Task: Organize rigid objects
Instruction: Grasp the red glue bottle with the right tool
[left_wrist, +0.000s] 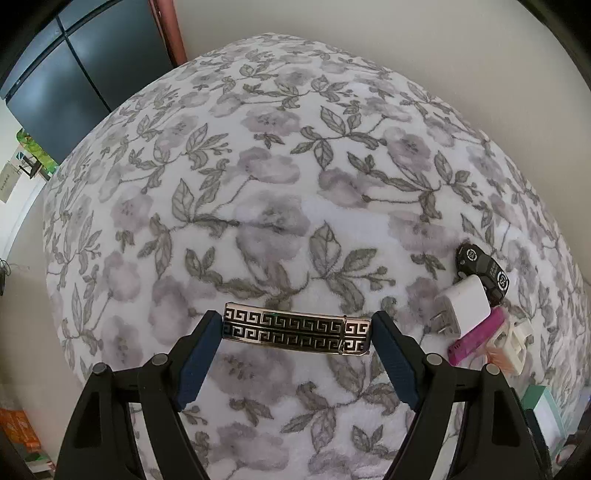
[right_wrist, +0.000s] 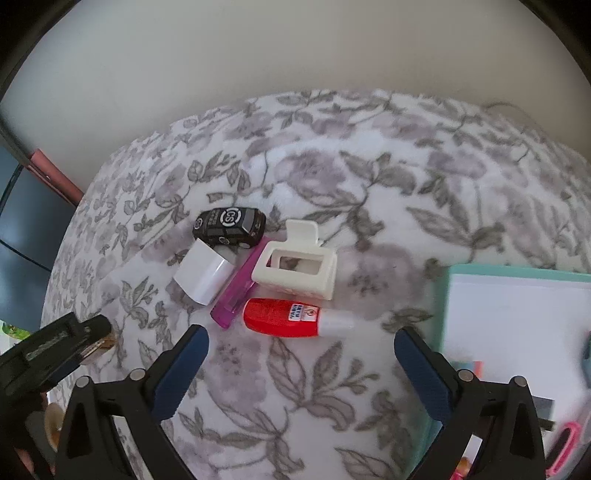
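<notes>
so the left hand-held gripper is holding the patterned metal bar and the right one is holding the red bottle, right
Not quite. The left hand-held gripper does hold the patterned metal bar, but the right wrist view shows the right hand-held gripper open and empty; the red bottle lies on the floral blanket.

Landmark: hair clip, on the bed.
Lighter: touching its left side.
Charger: left of the lighter.
Toy car: behind-left.
Bottle: just before it.
Box: well right.
</notes>
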